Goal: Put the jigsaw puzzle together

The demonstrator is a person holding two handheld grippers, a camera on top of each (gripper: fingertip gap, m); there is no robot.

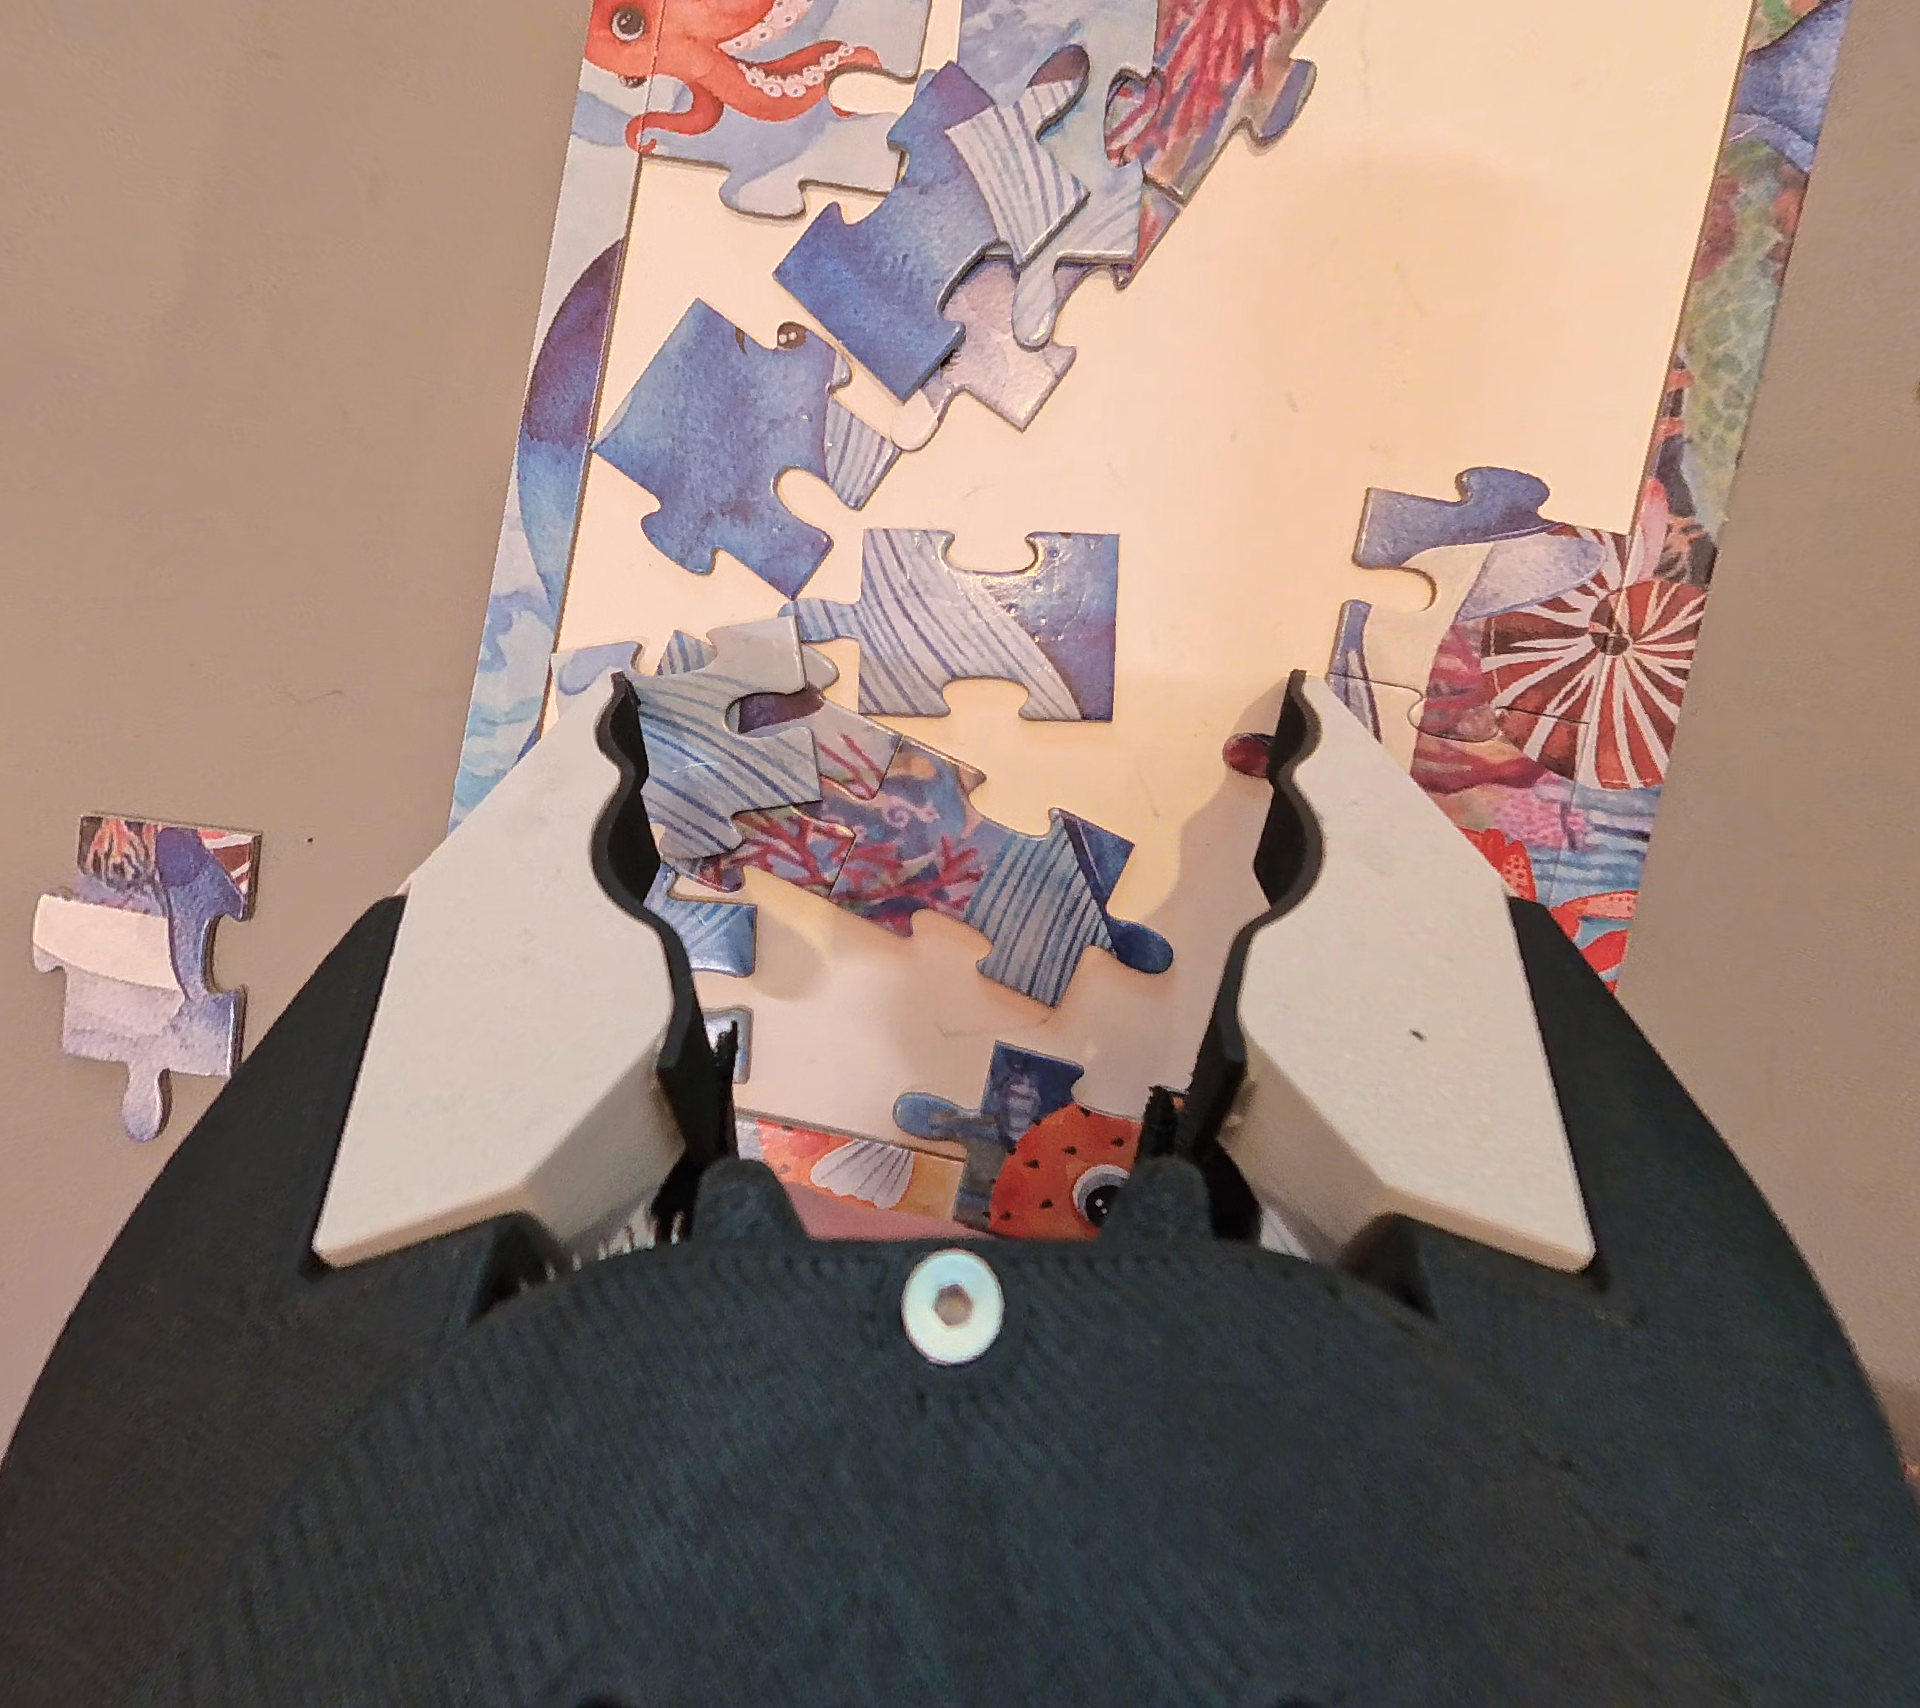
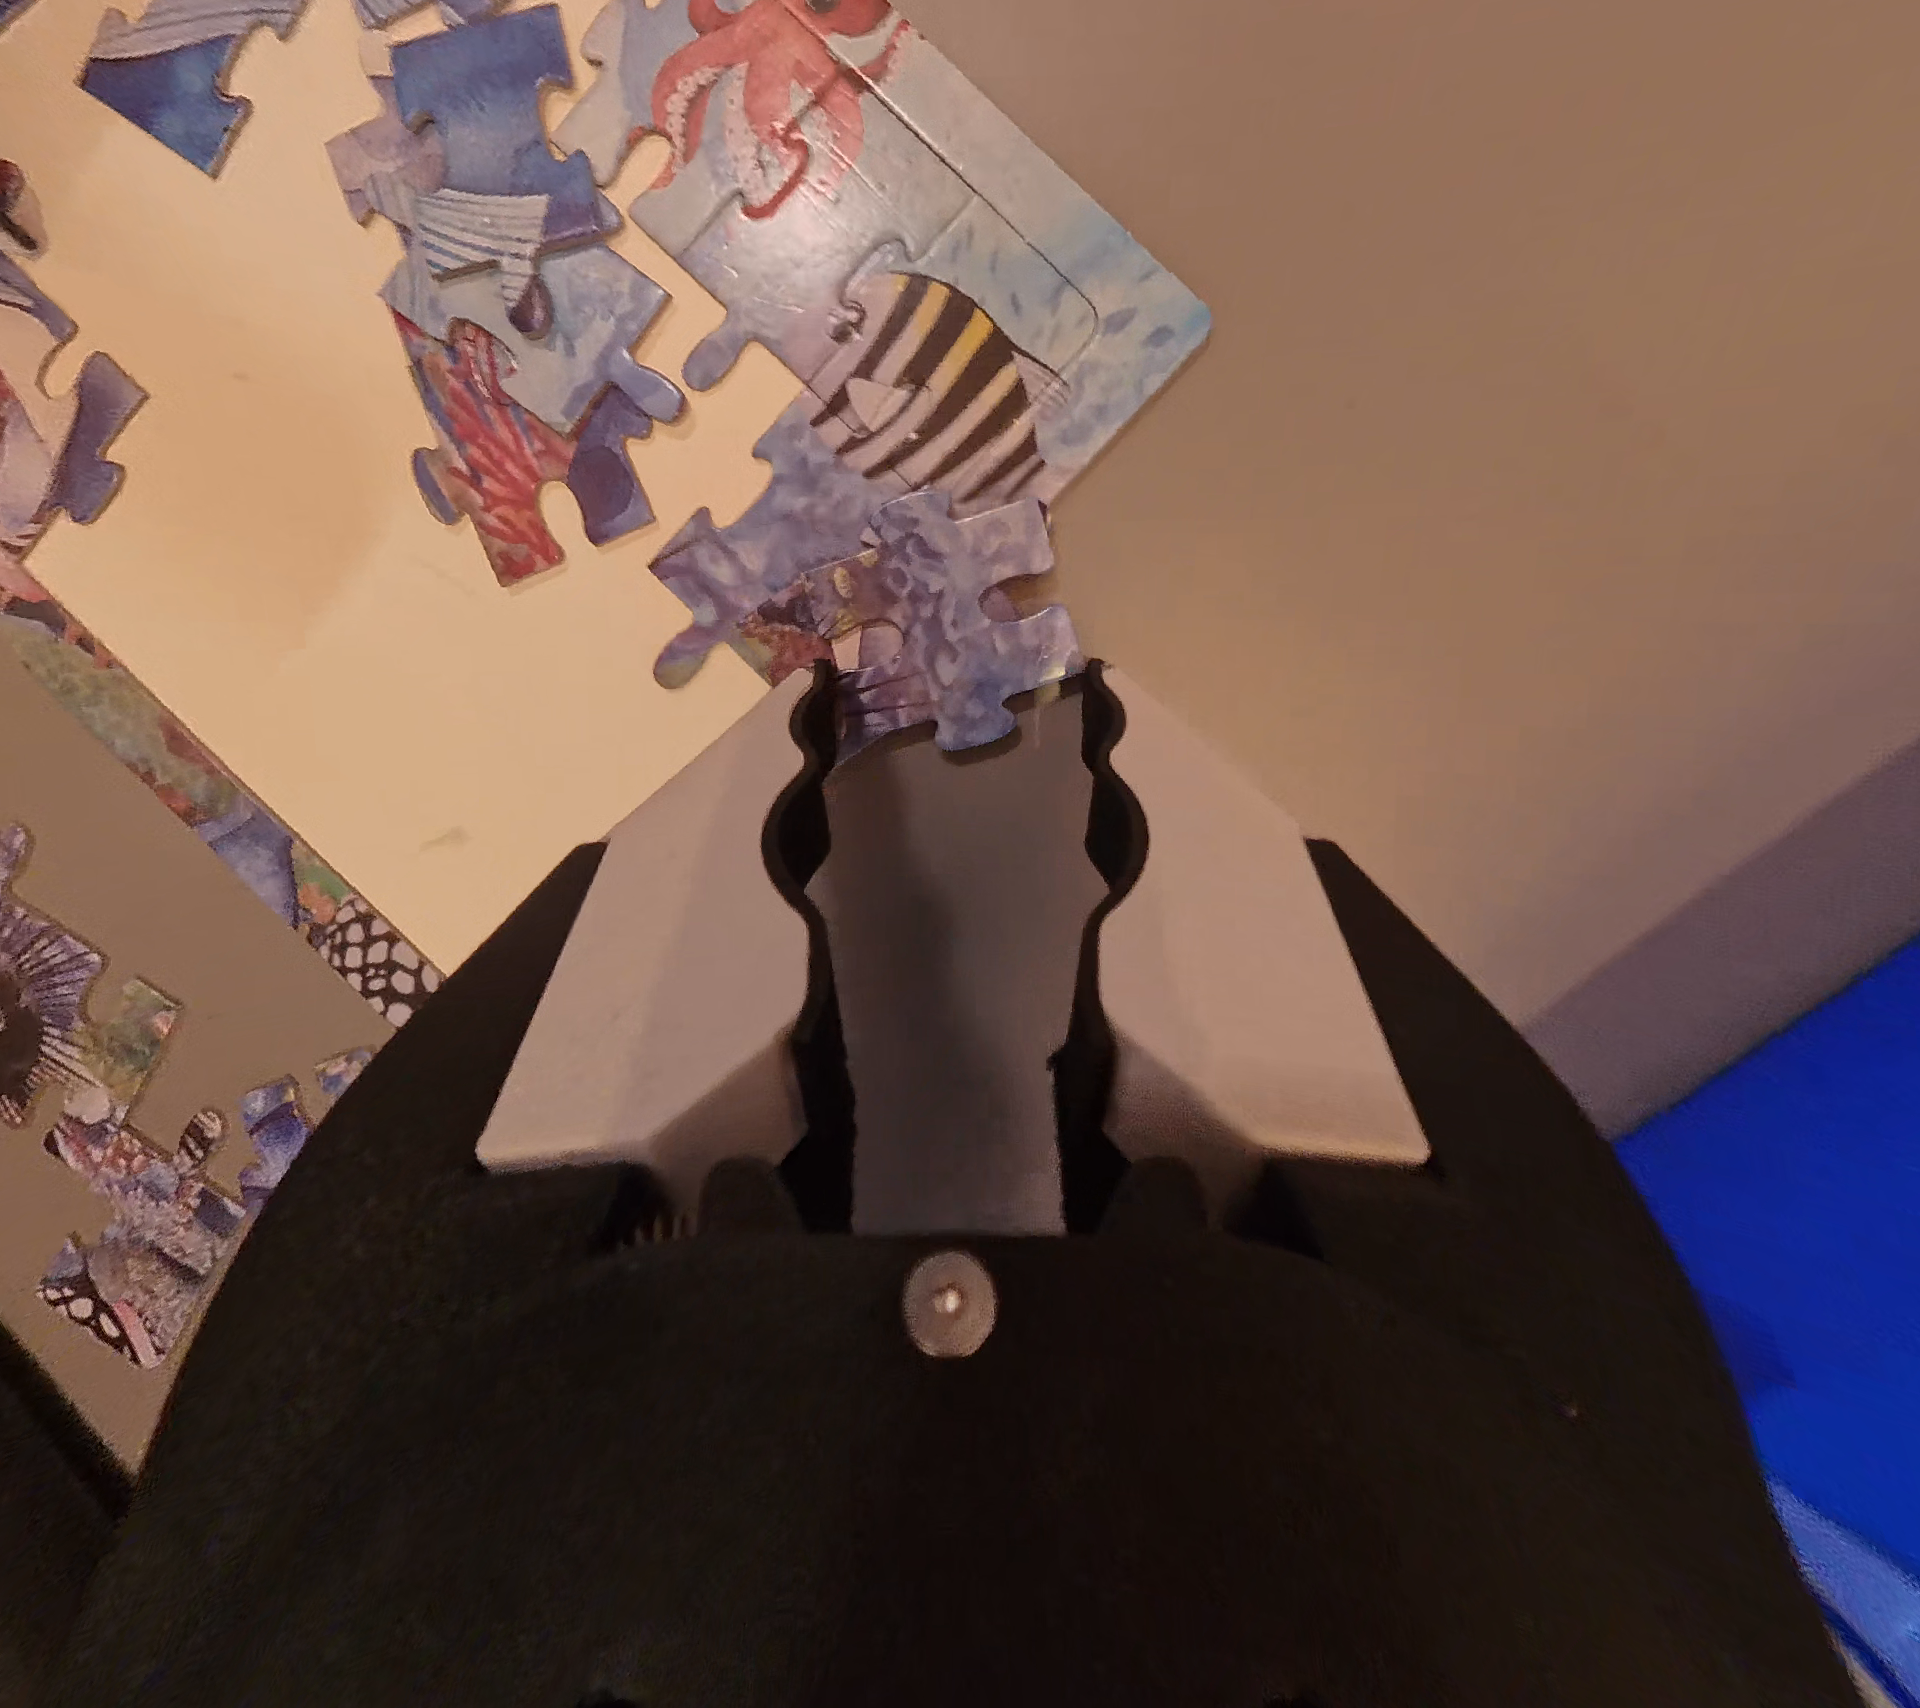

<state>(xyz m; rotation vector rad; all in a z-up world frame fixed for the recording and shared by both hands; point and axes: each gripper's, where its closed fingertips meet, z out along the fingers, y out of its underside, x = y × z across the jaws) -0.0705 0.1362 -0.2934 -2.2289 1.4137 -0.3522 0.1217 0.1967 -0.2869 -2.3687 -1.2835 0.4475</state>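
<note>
The puzzle board (image 1: 1299, 256) has a cream base and a printed sea frame. Joined pieces with a red octopus (image 1: 727, 17) sit at its far left. Loose blue pieces (image 1: 935, 224) lie heaped in the middle. My left gripper (image 1: 956, 702) is open and empty over overlapping striped and coral pieces (image 1: 831, 785), its left finger (image 1: 582, 827) at their edge. In the right wrist view my right gripper (image 2: 956, 671) is shut on a mottled blue piece (image 2: 956, 609) at the board's (image 2: 260, 515) edge, beside the joined striped fish (image 2: 935, 380) and octopus (image 2: 779, 58).
One loose piece (image 1: 145, 962) lies on the beige table left of the board. Several more loose pieces (image 2: 104, 1139) lie on the table off the board's other side. The table (image 2: 1455, 204) ends at an edge with a blue surface (image 2: 1766, 1191) beyond. The tips of one gripper are about 20 centimeters away from the tips of the other.
</note>
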